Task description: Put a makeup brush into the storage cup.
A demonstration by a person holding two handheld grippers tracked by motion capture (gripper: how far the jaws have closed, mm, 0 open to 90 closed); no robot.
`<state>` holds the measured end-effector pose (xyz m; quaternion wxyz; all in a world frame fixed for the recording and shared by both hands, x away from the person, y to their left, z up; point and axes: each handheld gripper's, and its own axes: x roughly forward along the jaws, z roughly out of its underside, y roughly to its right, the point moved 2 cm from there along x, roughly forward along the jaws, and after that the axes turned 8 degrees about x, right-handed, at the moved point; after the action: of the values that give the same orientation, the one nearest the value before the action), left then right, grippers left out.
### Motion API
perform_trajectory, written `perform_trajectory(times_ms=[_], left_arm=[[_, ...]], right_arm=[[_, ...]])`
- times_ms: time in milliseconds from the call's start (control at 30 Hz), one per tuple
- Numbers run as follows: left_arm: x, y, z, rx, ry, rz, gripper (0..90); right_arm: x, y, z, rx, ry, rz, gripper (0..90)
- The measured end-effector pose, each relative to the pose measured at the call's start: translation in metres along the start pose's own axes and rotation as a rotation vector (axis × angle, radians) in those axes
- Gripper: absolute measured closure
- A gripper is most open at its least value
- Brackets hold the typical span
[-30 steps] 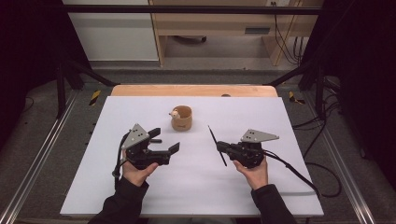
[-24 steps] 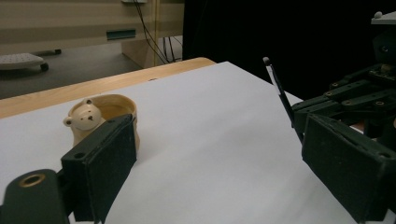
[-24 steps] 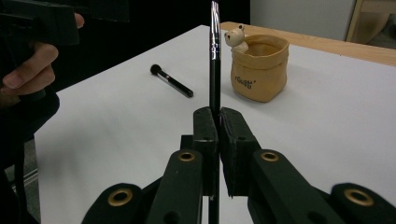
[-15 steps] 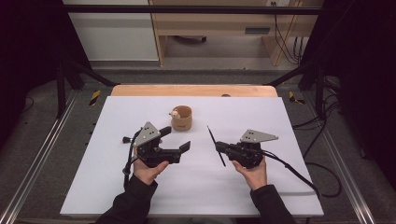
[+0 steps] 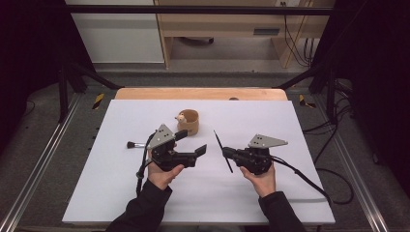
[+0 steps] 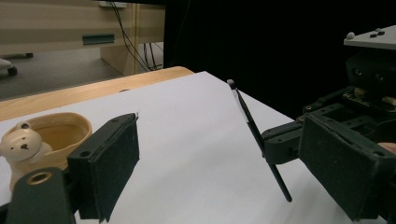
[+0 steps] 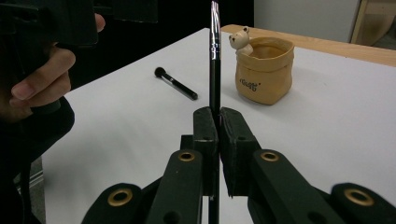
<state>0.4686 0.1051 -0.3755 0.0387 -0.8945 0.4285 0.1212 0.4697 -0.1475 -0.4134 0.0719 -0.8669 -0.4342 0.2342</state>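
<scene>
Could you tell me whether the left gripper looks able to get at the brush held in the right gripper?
Probably yes: the left gripper is open, facing the brush, with bare table between them.

Both grippers were matte black. The left gripper [image 5: 189, 143] and the right gripper [image 5: 225, 152] each carried a grey three-cornered plate [image 5: 267, 141] on top, studded with small pale dots. Each jaw ended in a flat rectangular pad [image 6: 110, 171] with a rough dark face. Brass-ringed holes [image 7: 186, 156] marked the jaw links. A black cable [image 5: 309, 179] trailed from the rear of each. The person wore dark sleeves [image 5: 143, 212].
</scene>
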Motion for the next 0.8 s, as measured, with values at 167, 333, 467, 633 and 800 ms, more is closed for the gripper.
perform_trajectory(times_ms=[167,333,467,633,800], left_arm=[[0.006,0.002,0.000,-0.015,0.011,0.012,13.0],[0.012,0.004,0.001,-0.033,0.017,0.026,14.2],[0.016,0.006,0.001,-0.042,0.019,0.039,16.3],[0.021,0.009,0.002,-0.051,0.019,0.051,18.3],[0.024,0.011,0.003,-0.057,0.019,0.063,20.6]], right_arm=[[0.000,-0.001,0.000,-0.002,0.003,-0.003,85.9],[0.000,-0.001,0.000,-0.003,0.010,-0.004,85.9],[0.000,-0.002,0.000,-0.005,0.008,-0.003,85.9],[0.001,-0.004,0.000,-0.012,0.008,-0.008,85.9],[0.001,-0.005,-0.001,-0.012,0.013,-0.012,85.9]])
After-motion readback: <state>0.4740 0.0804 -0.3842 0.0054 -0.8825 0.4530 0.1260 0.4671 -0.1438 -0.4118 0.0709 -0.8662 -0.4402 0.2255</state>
